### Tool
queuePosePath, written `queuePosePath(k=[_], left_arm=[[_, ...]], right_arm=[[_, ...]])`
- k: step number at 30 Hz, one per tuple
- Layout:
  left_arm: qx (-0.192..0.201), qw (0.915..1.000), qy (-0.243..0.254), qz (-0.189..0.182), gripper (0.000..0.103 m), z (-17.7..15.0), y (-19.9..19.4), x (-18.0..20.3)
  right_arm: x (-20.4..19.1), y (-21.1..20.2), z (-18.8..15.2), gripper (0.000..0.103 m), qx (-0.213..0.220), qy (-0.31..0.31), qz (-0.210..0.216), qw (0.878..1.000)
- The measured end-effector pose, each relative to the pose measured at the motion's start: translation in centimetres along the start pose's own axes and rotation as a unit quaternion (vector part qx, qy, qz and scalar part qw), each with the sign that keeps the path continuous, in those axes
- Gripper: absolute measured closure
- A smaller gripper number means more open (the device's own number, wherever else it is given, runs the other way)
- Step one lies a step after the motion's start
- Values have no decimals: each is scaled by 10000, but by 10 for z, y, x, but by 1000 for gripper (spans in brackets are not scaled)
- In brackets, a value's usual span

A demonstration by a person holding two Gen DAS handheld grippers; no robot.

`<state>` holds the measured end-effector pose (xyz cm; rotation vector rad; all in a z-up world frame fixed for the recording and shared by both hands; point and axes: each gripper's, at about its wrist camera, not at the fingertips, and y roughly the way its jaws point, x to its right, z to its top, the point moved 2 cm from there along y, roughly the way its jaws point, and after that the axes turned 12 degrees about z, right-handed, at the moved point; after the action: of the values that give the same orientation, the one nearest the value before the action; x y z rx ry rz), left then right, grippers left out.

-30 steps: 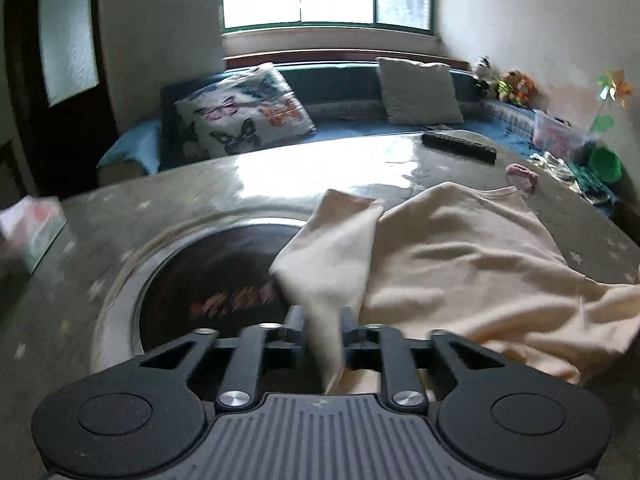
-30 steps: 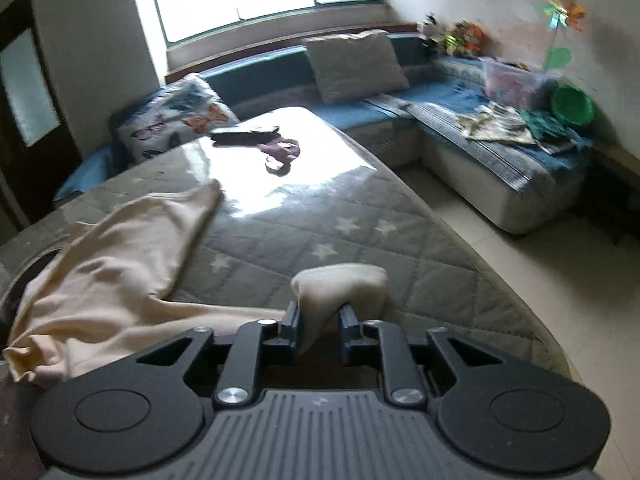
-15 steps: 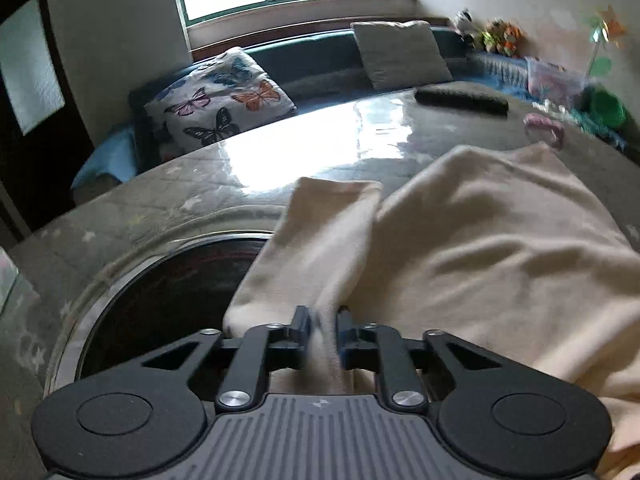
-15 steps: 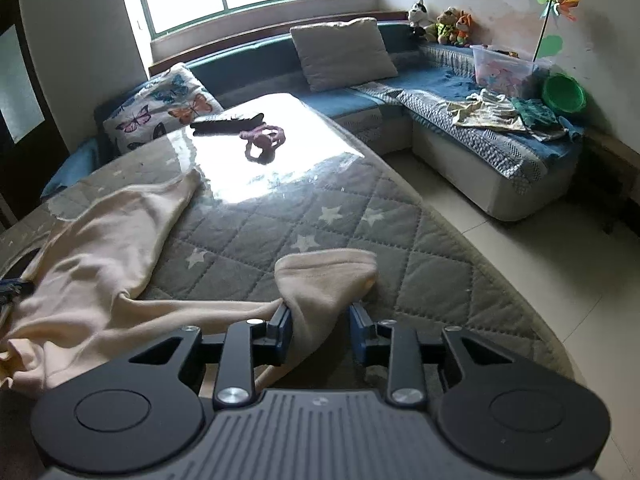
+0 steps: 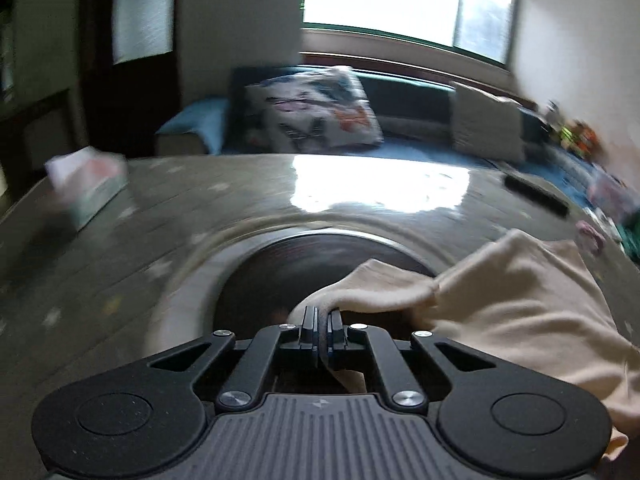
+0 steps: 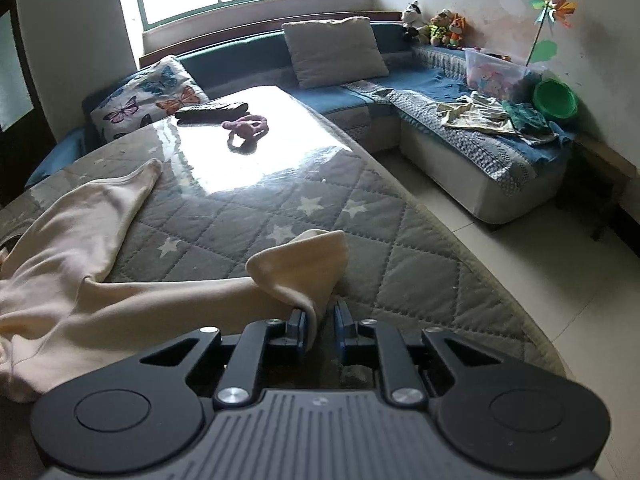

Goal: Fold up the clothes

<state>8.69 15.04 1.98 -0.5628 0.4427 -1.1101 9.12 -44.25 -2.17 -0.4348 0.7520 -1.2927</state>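
Observation:
A cream garment (image 5: pixel 516 300) lies spread over the grey quilted table (image 5: pixel 120 248). My left gripper (image 5: pixel 322 330) is shut on one of its sleeves, above the round dark inset (image 5: pixel 288 264) in the table. In the right wrist view the garment (image 6: pixel 72 248) stretches off to the left. My right gripper (image 6: pixel 320 326) is open, with the cuff of the other sleeve (image 6: pixel 304 264) lying loose between the fingers near the table's right edge.
A tissue box (image 5: pixel 90 184) sits at the table's far left. A black remote (image 6: pixel 212 112) and a pink item (image 6: pixel 244 128) lie at the far end. A blue sofa (image 6: pixel 480 128) with cushions runs behind and to the right; tiled floor (image 6: pixel 540 280) is on the right.
My left gripper has swung left with the sleeve pinched tight, blurring the view. My right gripper has opened and released the other sleeve cuff.

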Motion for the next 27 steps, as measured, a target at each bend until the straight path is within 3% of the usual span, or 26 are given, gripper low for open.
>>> queuePosePath(k=[5, 9, 14, 16, 18, 20, 27], left_arm=[[-83, 9993, -368, -44, 99, -22, -31, -36], [-163, 9990, -417, 85, 95, -39, -43, -52], [-195, 9985, -494, 157, 92, -49, -50, -69], [-126, 9986, -483, 155, 73, -50, -53, -73], [24, 9994, -335, 126, 63, -52, -60, -73], [194, 9997, -154, 78, 59, -54, -68, -72], [468, 9931, 454, -978, 59, -64, -97, -47]], right_arm=[[3, -5, 1, 86, 66, 20, -135, 9999], [-16, -19, 5, 83, 249, -415, -249, 9985], [-61, -37, -3, 83, 175, -854, 469, 9951], [-83, -43, -8, 78, 109, -1062, 800, 9911], [-109, -46, -16, 77, -34, -1320, 1132, 9848], [-135, -47, -25, 77, -208, -1581, 1463, 9763], [-219, -49, -50, 77, -681, -2330, 2239, 9439]])
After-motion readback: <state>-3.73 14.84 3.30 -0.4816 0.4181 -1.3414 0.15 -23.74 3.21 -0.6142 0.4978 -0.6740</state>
